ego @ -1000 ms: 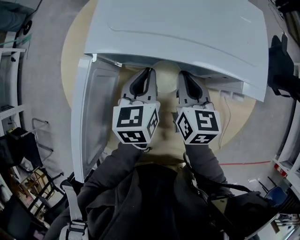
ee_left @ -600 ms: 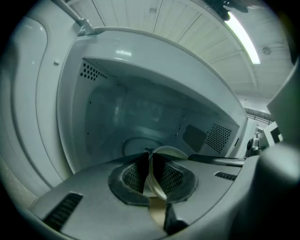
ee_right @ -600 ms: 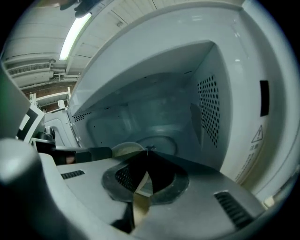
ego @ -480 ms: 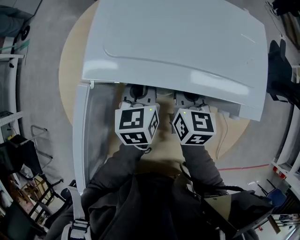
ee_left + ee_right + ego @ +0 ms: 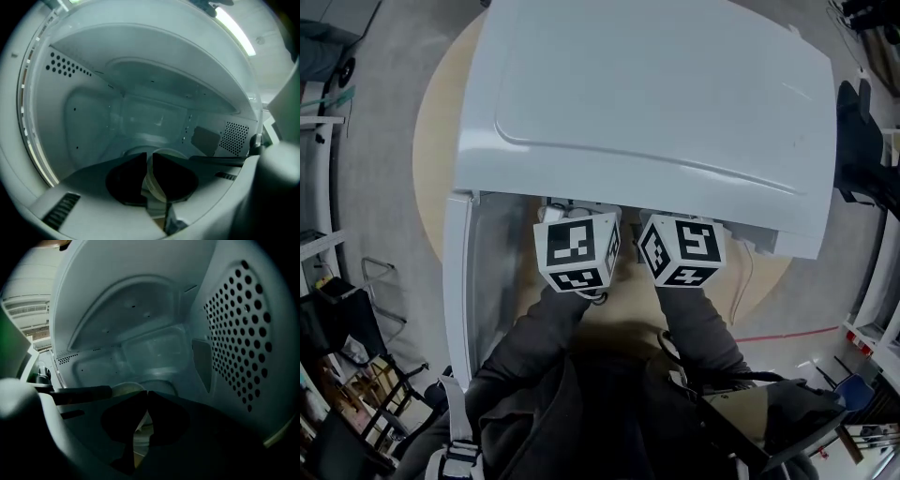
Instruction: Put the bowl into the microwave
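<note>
Left gripper view: pinches the pale rim of the bowl (image 5: 151, 182) with the left gripper (image 5: 148, 157), jaws narrow, only the thickness of the rim apart. Right gripper view: same grip on the opposite side, with the right gripper (image 5: 146, 393) almost closed on the rim. Hangs between the two, already inside the microwave (image 5: 656, 103), low in the cavity; cannot tell if resting on anything. Lies to the right of the left fingers and to the left of the right ones, equally near to both. Probably needs lowering a little, then letting go on both sides together.

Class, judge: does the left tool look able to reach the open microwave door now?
Probably not yet: nothing blocks the door, but the left tool is shut on the bowl inside the microwave.
</note>
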Tool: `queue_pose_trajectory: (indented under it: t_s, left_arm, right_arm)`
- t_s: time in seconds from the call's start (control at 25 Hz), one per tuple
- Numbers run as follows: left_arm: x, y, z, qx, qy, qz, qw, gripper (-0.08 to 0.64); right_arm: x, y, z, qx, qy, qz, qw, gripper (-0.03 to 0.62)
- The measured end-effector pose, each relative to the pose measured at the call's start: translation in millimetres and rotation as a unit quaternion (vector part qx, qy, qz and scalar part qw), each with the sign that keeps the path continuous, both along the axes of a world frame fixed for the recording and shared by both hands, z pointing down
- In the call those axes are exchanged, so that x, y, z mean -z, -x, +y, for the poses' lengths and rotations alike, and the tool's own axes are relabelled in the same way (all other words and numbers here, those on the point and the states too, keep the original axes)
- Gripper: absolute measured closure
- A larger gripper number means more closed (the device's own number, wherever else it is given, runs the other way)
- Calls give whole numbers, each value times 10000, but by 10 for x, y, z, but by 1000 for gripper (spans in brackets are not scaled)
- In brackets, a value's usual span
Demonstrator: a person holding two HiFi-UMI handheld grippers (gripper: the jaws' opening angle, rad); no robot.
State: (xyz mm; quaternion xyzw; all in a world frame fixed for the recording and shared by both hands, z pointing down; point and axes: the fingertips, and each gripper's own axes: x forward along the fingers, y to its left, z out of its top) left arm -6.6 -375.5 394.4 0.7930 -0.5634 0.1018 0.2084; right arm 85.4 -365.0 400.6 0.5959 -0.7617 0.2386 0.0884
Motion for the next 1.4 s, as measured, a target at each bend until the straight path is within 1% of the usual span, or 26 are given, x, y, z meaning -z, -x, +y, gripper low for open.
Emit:
queue_pose_trajectory:
  t_s: [0.12,0.2,0.24,0.28,0.32,0.36,0.4,0.56,0.76,0.92,1.04,1.08,1.12,1.16,1.2,1.24,1.32,1.4]
  left_arm:
    - [-12,26,-8,66,-91,-123,9999,523]
    - [-8,41,-12,57,-152,-140,9998,522]
    - [-1,56,-15,64,-182,-129,9997,522]
    - [11,79,-19,88,-216,-119,9997,516]
    - [28,109,-21,123,-254,-114,9995,496]
    - [48,142,-18,166,-294,-108,9994,471]
    - [68,179,-9,220,-333,-99,9992,462]
    - [119,330,89,464,-424,-106,9980,460]
    - [152,430,307,556,-446,-221,9972,460]
    - [124,447,599,494,-338,-425,9973,460]
    - [80,372,833,397,-290,-472,9977,462]
    - [58,348,875,353,-279,-465,9979,473]
    - [34,321,903,292,-260,-442,9983,531]
    - [9,291,922,211,-238,-394,9987,551]
    - [-14,258,935,128,-221,-331,9991,551]
    - [-34,233,939,69,-210,-277,9994,551]
    - [-62,207,922,16,-197,-252,9995,551]
    - [-73,154,892,-111,-201,-239,9995,551]
  right_arm:
    - [7,31,-12,90,-56,34,9999,577]
    - [29,44,-16,134,-116,57,9998,570]
    - [42,48,-19,147,-153,42,9998,555]
    - [53,48,-22,155,-186,17,9997,526]
    - [65,43,-23,150,-218,-16,9996,495]
    - [82,31,-20,128,-261,-49,9996,476]
    - [107,15,-13,92,-324,-67,9994,461]
    - [221,-5,52,-23,-582,26,9983,457]
    - [247,25,265,-37,-642,70,9979,457]
    - [261,33,531,-128,-678,63,9976,457]
    - [217,64,769,-149,-650,114,9977,457]
    - [184,101,838,-112,-628,105,9979,457]
    - [140,166,901,-23,-586,64,9983,459]
    - [87,252,955,109,-516,11,9986,473]
    - [30,335,995,240,-421,-24,9988,583]
    - [-23,387,1015,316,-314,-24,9990,584]
    - [-102,394,1000,319,-133,45,9994,584]
    - [-138,375,960,345,-49,66,9994,584]
